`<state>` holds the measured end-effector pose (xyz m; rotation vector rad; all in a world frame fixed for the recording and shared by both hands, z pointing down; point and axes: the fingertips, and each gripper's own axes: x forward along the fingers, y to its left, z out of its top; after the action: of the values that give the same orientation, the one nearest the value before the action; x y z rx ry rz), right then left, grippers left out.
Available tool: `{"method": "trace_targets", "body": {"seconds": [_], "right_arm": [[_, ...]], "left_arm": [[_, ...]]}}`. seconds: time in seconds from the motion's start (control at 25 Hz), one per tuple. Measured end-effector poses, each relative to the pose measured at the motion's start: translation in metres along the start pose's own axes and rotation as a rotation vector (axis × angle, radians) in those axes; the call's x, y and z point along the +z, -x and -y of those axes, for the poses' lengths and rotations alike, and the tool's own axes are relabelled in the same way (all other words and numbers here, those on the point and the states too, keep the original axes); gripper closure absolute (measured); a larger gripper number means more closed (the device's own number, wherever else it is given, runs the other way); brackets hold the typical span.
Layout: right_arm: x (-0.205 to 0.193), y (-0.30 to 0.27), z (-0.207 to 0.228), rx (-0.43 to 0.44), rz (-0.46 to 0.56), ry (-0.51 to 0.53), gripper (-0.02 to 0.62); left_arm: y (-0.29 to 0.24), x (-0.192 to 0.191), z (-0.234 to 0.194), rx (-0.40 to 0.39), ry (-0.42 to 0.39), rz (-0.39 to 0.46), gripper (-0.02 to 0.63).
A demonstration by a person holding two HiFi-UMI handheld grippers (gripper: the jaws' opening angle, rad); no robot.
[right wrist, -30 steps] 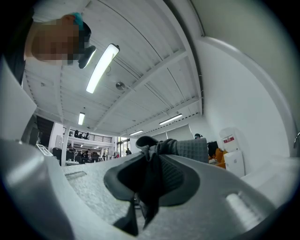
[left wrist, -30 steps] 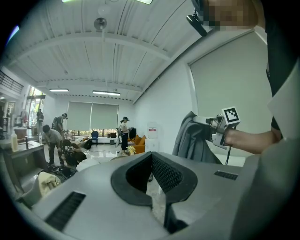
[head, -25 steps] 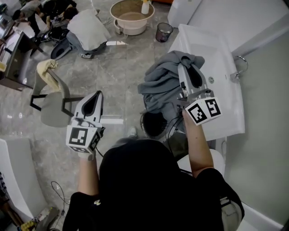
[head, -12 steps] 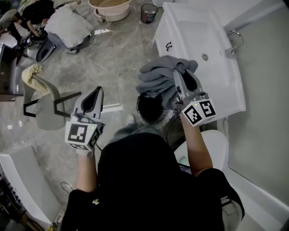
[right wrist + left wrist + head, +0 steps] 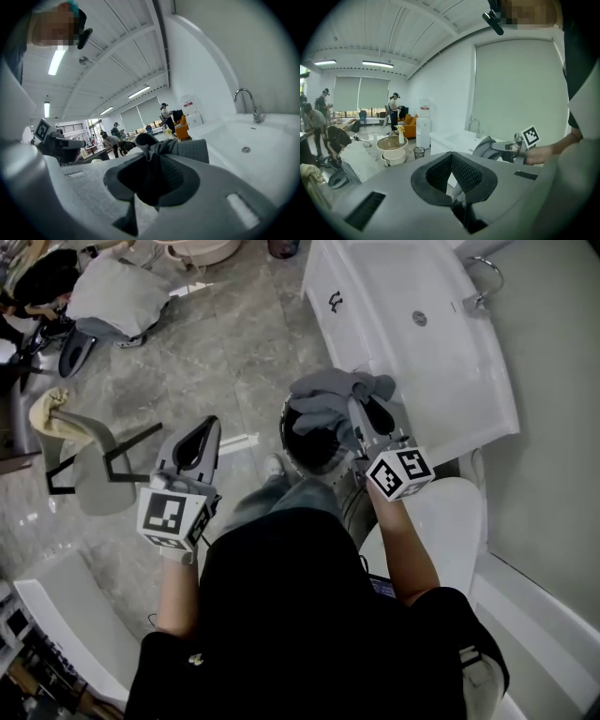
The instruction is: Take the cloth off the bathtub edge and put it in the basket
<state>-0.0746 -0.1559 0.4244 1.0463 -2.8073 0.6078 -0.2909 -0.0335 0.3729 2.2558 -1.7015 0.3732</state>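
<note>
White bathtub (image 5: pixel 422 343) stands just beside the dark basket (image 5: pixel 292 454). Grey cloth (image 5: pixel 323 395) hangs over the basket's mouth — right gripper (image 5: pixel 361 411) jaws clamped on it. Left gripper (image 5: pixel 212 424) jaws together, nothing between them, well apart over the floor (image 5: pixel 234 352).

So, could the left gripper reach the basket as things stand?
Probably yes: only bare floor lies between the left gripper and the basket, though the cloth held by the right gripper hangs over part of it.
</note>
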Motion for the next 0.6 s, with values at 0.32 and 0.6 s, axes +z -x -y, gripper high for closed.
{"method": "trace_targets", "body": {"seconds": [0.32,0.6], "right_arm": [[-0.104,-0.001,0.037,-0.061,-0.135,-0.055,0.526],[-0.181,-0.007,0.066,-0.110,-0.228,-0.109,0.526]], "left_arm": [[-0.028,-0.043,0.018,-0.083,-0.011,-0.085,0.591],[-0.047,-0.073,0.034,-0.136,-0.010,-0.147,0.591]]}}
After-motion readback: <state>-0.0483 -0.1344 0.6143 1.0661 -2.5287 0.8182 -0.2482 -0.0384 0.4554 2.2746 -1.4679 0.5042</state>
